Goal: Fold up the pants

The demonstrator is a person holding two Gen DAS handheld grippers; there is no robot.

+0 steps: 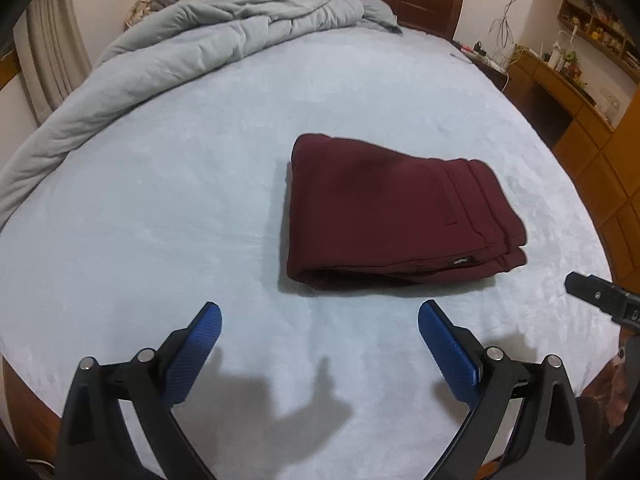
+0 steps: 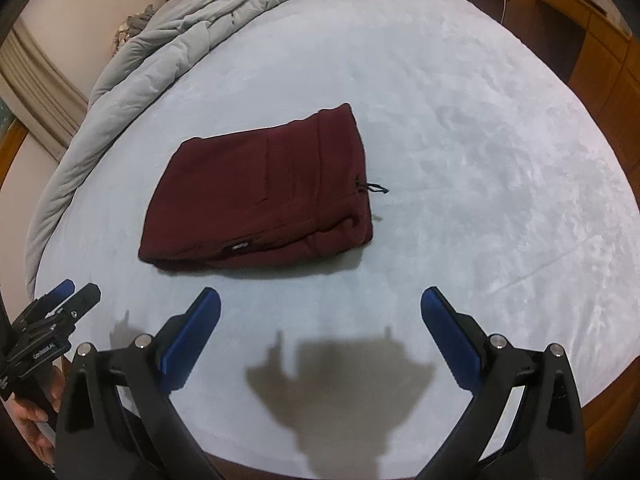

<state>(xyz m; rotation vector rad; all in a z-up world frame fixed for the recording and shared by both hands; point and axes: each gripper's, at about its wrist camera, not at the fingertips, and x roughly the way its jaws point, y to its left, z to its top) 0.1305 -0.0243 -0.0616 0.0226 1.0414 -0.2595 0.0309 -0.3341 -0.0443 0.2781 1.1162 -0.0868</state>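
Dark red pants (image 1: pixel 384 212) lie folded into a compact rectangle on the pale blue bed sheet (image 1: pixel 160 200). In the right wrist view the pants (image 2: pixel 260 196) show a black drawstring at their right edge. My left gripper (image 1: pixel 320 312) is open and empty, held above the sheet just in front of the pants. My right gripper (image 2: pixel 320 300) is open and empty too, in front of the pants and to their right. The right gripper's tip shows at the right edge of the left wrist view (image 1: pixel 600 296). The left gripper shows at the left edge of the right wrist view (image 2: pixel 60 300).
A grey quilt (image 1: pixel 180 44) is bunched along the far left of the bed. A dark wooden headboard (image 1: pixel 420 0) stands at the back. Wooden desk and cabinets (image 1: pixel 580 112) line the right side. Curtains (image 1: pixel 56 56) hang at the left.
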